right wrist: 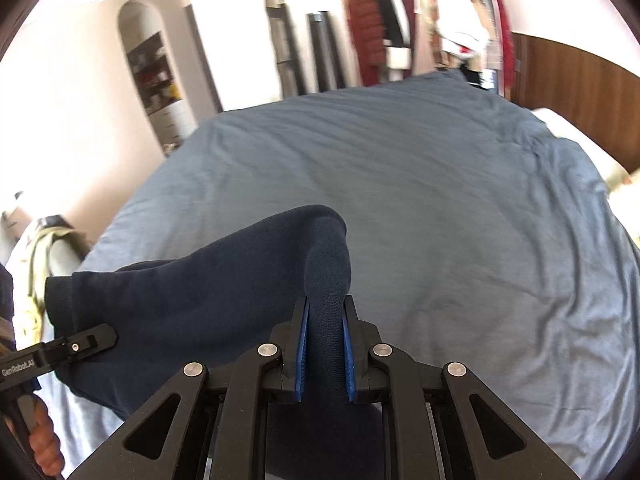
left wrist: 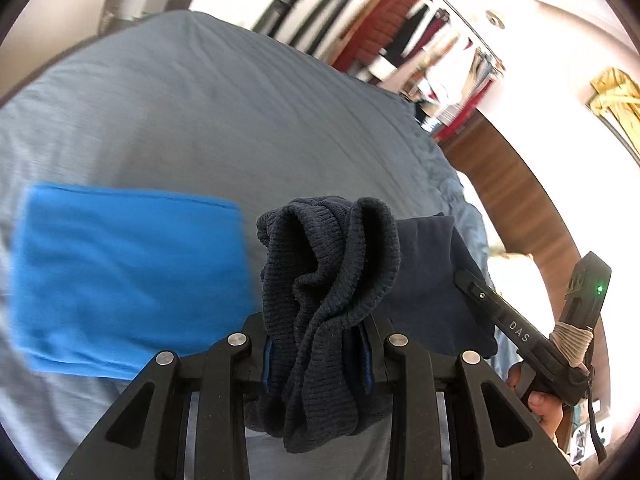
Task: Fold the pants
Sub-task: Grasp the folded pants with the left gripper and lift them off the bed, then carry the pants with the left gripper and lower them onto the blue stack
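I hold the pants (right wrist: 192, 312) off the bed (right wrist: 440, 208) with both grippers, the room behind blurred, a clothes rail (right wrist: 420, 20) at twelve o'clock in the right view. My left gripper (left wrist: 318, 354) is clamped narrow on a thick bunch of ribbed knit, probably the waistband or a cuff, which bulges above the jaws and sags below them at six o'clock. My right gripper (right wrist: 325, 354) pinches a smoother fold of the same dark navy cloth between its blue pads (right wrist: 349, 354), nearly closed, and the cloth runs off toward nine o'clock, where the left tool shows at the frame edge. In the left view a bright blue cloth (left wrist: 128, 276) lies flat on the bed at nine o'clock, already folded by the look of it, and the right tool sits at four o'clock with a hand (left wrist: 540, 400) on its handle. The risks as I judge them: the left grip holds a wad rather than a clean edge, so layers may slip out unevenly and leave the pants twisted when I lay them down. The right pinch takes only a thin ridge of cloth, and a sharp tug between the two hands may pull it free. How much of the pants hangs below me I cannot see, so a trailing leg may drag over the bed or catch the blue cloth and spoil its fold.
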A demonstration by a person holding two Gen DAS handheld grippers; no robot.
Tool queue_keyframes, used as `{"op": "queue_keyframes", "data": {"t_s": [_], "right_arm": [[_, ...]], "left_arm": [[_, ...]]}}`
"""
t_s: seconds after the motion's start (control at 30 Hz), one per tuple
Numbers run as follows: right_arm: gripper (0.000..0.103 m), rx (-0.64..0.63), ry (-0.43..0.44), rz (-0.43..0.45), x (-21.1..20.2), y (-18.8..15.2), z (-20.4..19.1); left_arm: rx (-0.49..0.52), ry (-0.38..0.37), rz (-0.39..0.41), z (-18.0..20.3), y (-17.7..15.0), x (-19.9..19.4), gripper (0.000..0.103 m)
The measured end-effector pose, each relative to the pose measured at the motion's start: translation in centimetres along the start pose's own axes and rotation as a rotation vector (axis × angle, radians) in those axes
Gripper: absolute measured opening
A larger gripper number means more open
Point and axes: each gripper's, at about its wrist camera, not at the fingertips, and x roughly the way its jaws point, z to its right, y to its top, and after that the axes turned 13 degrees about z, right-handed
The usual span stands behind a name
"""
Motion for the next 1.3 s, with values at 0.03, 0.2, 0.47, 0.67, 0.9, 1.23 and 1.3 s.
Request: {"op": "queue_keyframes", "data": {"t_s": [0.03,0.2,0.47,0.67,0.9,1.23,1.3], "right_arm": [[0.016,-0.006,0.022,0.004,0.1,0.1,-1.4],[0.016,-0.011,0.102,0.016,1.2,0.1,-6.7],[0.016,-0.054,0.19,0.008,3.9,-1.0,-13.3],[0.016,-0.037,0.19,-0.016,6.1,-2.8,-14.8],[0.016,-0.03,0.157,-0.052,7.7,-5.1,-15.1],[0.041,-0.157,0.008,-0.066,7.6,-5.0,-16.7],[0.041,-0.185,-0.015,-0.049,6.8,-4.8,-16.9]], "left_arm": [[0.002,0.01,0.011,-0.7,0.6,-0.7,0.031],[0.022,0.073,0.052,-4.6,2.9,-3.8,0.031],[0.009,0.138,0.023,-10.1,4.5,-4.4,0.031],[0.03,0.15,-0.012,-12.4,4.7,-2.6,0.031],[0.066,0.146,-0.069,-14.5,4.2,-0.9,0.034],[0.099,0.302,-0.063,-14.6,4.6,-3.4,0.059],[0.111,0.334,-0.069,-14.2,4.5,-4.2,0.061]]}}
